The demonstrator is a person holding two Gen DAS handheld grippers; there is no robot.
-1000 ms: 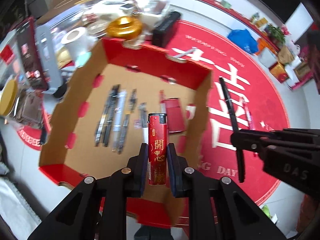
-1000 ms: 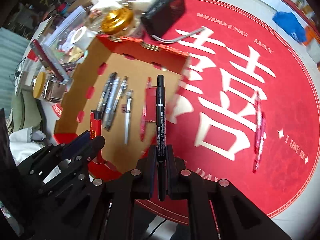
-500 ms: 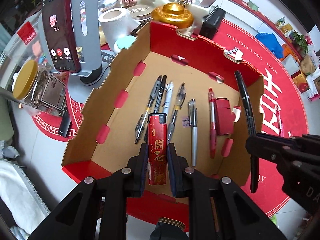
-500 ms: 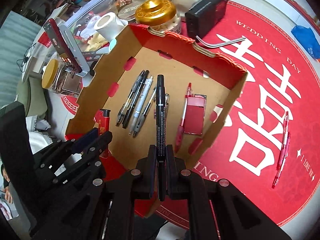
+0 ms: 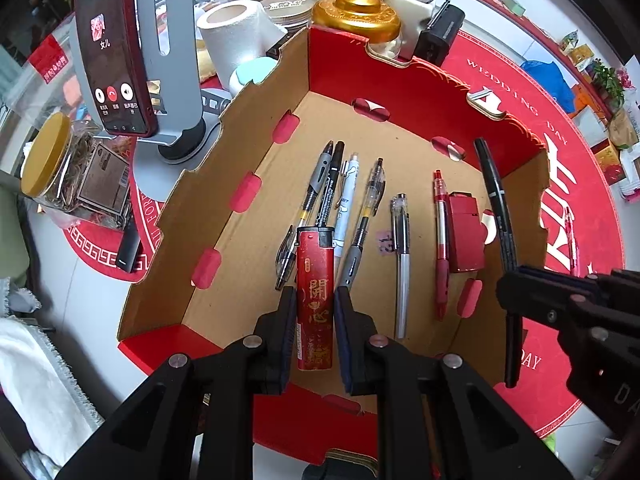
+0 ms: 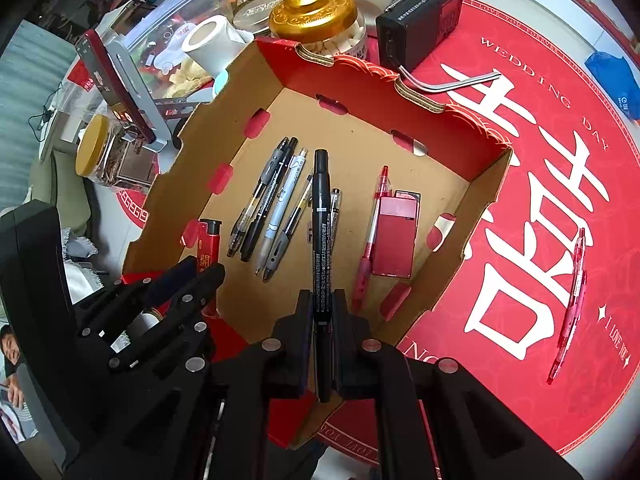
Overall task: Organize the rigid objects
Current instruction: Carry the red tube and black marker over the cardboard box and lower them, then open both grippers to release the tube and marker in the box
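My left gripper point(image 5: 315, 312) is shut on a red lighter point(image 5: 315, 280) with gold characters and holds it over the near part of the open cardboard box point(image 5: 224, 184). My right gripper point(image 6: 322, 304) is shut on a black marker point(image 6: 321, 216) and holds it above the box point(image 6: 484, 200). On the box floor lie several pens point(image 5: 340, 200), a silver pen point(image 5: 402, 256), a red pen point(image 5: 440, 240) and a red flat case point(image 5: 464, 236). The marker also shows in the left wrist view point(image 5: 498, 208), and the lighter shows in the right wrist view point(image 6: 208, 244).
A phone on a grey stand point(image 5: 116, 48), a yellow-lidded jar point(image 5: 48, 152), a paper roll point(image 5: 236, 36) and a gold-lidded jar point(image 5: 356, 12) crowd the box's left and far sides. A black radio point(image 6: 420, 24) stands behind. Two pink pens point(image 6: 572, 300) lie on the red mat, right.
Both grippers have moved left and forward over the box with the lighter and the marker still held. The box now fills the middle of both views.
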